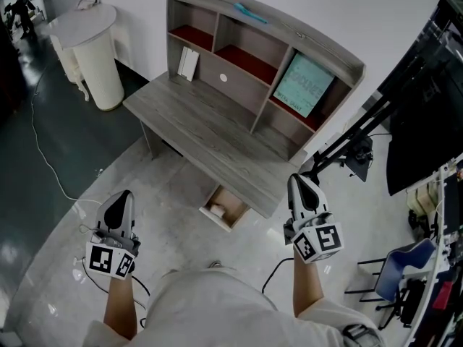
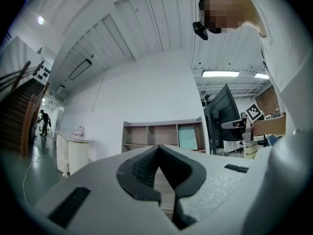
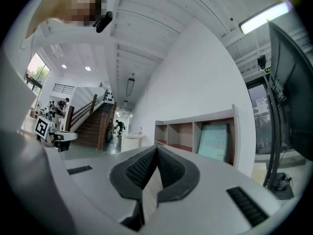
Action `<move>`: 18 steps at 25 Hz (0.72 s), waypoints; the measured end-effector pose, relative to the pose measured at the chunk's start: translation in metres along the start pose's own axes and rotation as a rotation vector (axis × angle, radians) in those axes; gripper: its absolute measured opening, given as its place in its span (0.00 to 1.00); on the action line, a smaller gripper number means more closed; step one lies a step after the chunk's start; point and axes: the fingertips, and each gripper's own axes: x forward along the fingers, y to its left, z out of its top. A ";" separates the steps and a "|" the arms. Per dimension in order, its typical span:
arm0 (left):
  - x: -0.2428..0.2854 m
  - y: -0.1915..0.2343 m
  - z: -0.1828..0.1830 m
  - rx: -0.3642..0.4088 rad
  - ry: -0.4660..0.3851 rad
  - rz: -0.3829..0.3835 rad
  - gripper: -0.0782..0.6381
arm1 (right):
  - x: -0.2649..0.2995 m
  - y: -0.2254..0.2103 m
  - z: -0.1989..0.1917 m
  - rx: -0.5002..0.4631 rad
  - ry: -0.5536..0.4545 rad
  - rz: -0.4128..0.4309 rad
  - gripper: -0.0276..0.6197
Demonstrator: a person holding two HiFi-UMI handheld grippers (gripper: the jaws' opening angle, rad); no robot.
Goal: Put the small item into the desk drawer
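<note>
The grey wooden desk (image 1: 210, 132) with a shelf hutch stands ahead of me. Under its front edge a small drawer (image 1: 235, 219) is pulled open, and a small pale item (image 1: 216, 210) lies inside. My left gripper (image 1: 124, 196) hangs over the floor, left of and nearer than the drawer. My right gripper (image 1: 299, 181) is held just right of the desk's front right corner. In the left gripper view the left gripper (image 2: 159, 148) is shut with nothing between its pads. The right gripper (image 3: 156, 148) is also shut and empty in its own view, pointing level at the hutch.
A white round cabinet (image 1: 98, 53) stands at the far left. A teal board (image 1: 305, 85) leans in the hutch's right compartment and white books (image 1: 188, 62) in the left. A black screen (image 1: 423, 121), a stand (image 1: 354, 150) and a blue chair (image 1: 405, 266) crowd the right. A cable (image 1: 43, 157) trails on the floor.
</note>
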 end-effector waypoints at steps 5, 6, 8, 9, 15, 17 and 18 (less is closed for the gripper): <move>-0.010 0.005 0.001 0.005 0.009 0.003 0.12 | -0.011 0.011 0.007 -0.032 -0.025 -0.028 0.04; -0.013 0.007 0.000 0.003 0.011 0.008 0.12 | -0.012 0.012 0.008 -0.031 -0.029 -0.035 0.04; -0.018 0.012 0.001 0.000 0.015 0.015 0.12 | -0.012 0.015 0.010 -0.026 -0.034 -0.045 0.04; -0.021 0.013 0.001 0.000 0.019 0.016 0.12 | -0.011 0.018 0.011 -0.029 -0.034 -0.047 0.04; -0.038 0.022 0.006 -0.003 0.023 0.022 0.12 | -0.018 0.032 0.011 -0.032 -0.025 -0.068 0.04; -0.040 0.025 0.006 -0.011 0.021 0.019 0.12 | -0.018 0.039 0.011 -0.032 -0.020 -0.066 0.04; -0.040 0.025 0.005 -0.013 0.022 0.012 0.12 | -0.018 0.042 0.010 -0.032 -0.018 -0.064 0.04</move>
